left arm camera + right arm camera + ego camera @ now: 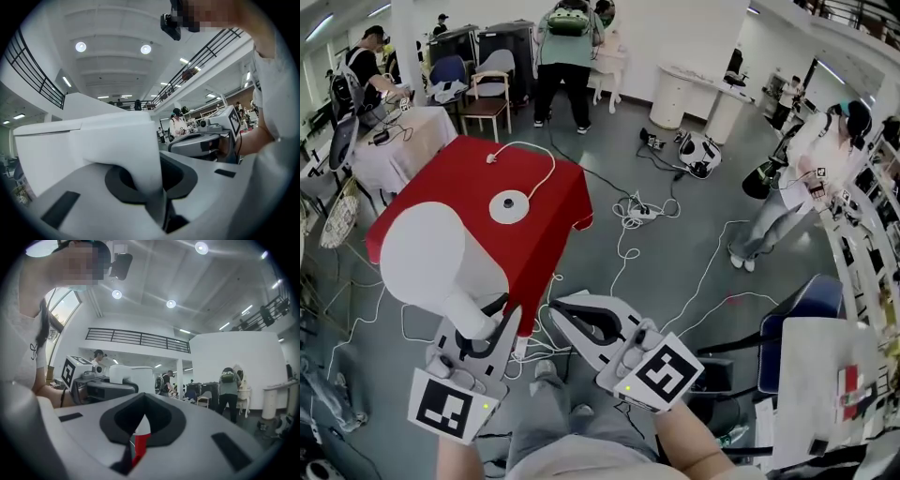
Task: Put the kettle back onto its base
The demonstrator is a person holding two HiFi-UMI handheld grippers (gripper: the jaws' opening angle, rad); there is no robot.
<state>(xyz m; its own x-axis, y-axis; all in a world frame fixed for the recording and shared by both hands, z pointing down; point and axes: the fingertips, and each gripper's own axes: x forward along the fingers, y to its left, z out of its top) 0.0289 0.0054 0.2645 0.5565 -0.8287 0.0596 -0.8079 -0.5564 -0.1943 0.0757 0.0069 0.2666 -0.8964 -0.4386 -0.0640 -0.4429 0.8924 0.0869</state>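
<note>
A white kettle (441,255) hangs over the near edge of the table with the red cloth (553,202). My left gripper (492,317) is shut on its handle (140,161), which fills the gap between the jaws in the left gripper view. The round white base (508,207) lies on the red cloth beyond the kettle, and its white cord (546,169) loops toward the table's far edge. My right gripper (555,311) hovers to the right of the kettle, off the table's near corner, shut with nothing in it. Through its jaws (136,446) only a sliver of red cloth shows.
White cables and a power strip (642,212) lie on the grey floor right of the table. Several people stand around: one at the back (567,56), one at the right (806,178). A chair (487,98) and a white-clothed table (398,141) stand behind.
</note>
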